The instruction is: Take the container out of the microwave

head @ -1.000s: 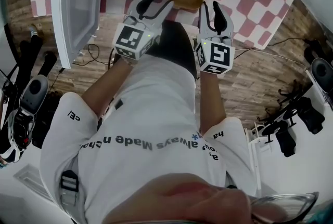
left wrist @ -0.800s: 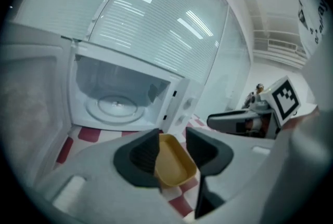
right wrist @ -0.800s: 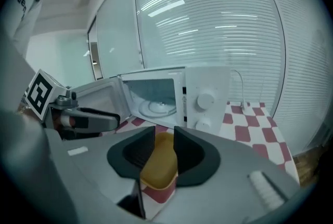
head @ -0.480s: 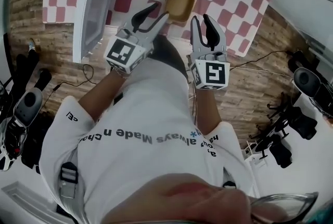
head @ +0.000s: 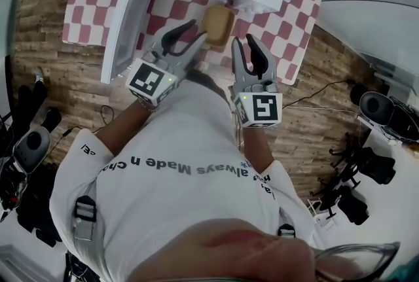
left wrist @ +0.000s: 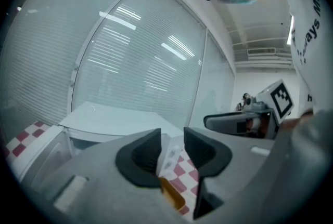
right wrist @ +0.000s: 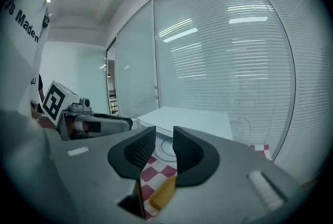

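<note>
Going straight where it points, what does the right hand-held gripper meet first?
Probably the white microwave, framed by its empty jaws, which have just been closing; the yellow rectangular container lies lower.

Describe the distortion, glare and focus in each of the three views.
Head view: wide-angle bowing of the floor planks, the yellow container sharp, the bottom edge blurred. Left gripper view: fisheye circle with dark corners, ceiling lights glaring in the window. Right gripper view: same fisheye, bright blinds, near fingers soft.
</note>
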`<state>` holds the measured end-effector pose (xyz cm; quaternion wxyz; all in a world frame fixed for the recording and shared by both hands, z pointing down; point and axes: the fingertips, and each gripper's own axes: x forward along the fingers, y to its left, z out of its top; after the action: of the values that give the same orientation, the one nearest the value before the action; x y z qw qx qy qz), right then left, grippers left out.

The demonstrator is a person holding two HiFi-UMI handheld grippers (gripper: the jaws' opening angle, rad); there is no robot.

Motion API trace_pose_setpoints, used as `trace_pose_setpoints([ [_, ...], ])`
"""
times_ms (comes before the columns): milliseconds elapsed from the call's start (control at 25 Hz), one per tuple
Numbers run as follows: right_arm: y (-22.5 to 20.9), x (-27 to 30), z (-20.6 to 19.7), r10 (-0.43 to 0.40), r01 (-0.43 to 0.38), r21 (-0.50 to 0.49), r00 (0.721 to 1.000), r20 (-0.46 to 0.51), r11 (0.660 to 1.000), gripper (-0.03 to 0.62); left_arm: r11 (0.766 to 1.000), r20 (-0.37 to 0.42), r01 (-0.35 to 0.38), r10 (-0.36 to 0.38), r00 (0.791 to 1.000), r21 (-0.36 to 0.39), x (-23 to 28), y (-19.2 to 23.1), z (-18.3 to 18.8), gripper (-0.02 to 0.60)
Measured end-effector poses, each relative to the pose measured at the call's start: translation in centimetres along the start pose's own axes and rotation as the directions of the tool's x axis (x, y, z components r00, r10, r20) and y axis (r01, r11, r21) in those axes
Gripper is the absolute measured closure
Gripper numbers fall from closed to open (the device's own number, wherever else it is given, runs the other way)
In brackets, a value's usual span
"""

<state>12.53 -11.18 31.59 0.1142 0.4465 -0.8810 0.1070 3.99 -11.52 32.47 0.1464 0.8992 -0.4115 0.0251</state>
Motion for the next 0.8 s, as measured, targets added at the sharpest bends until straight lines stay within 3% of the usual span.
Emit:
trace_pose_setpoints([
  [600, 3.4, -2.6, 8.0, 0.056, -0.047, -0.09, 0.994, 0.094, 0.995, 0.49, 0.996, 0.103, -0.014, 0.005, 0.995, 0.091, -3.9, -1.0, 7.9, 0.442],
  [800, 4.2, -2.6, 8.9, 0.065, -0.053, -0.113, 0.992, 0.105, 0.992, 0.493, 0.995, 0.113, -0.01, -0.002, 0.994, 0.101, -4.3, -1.0, 8.6, 0.442],
])
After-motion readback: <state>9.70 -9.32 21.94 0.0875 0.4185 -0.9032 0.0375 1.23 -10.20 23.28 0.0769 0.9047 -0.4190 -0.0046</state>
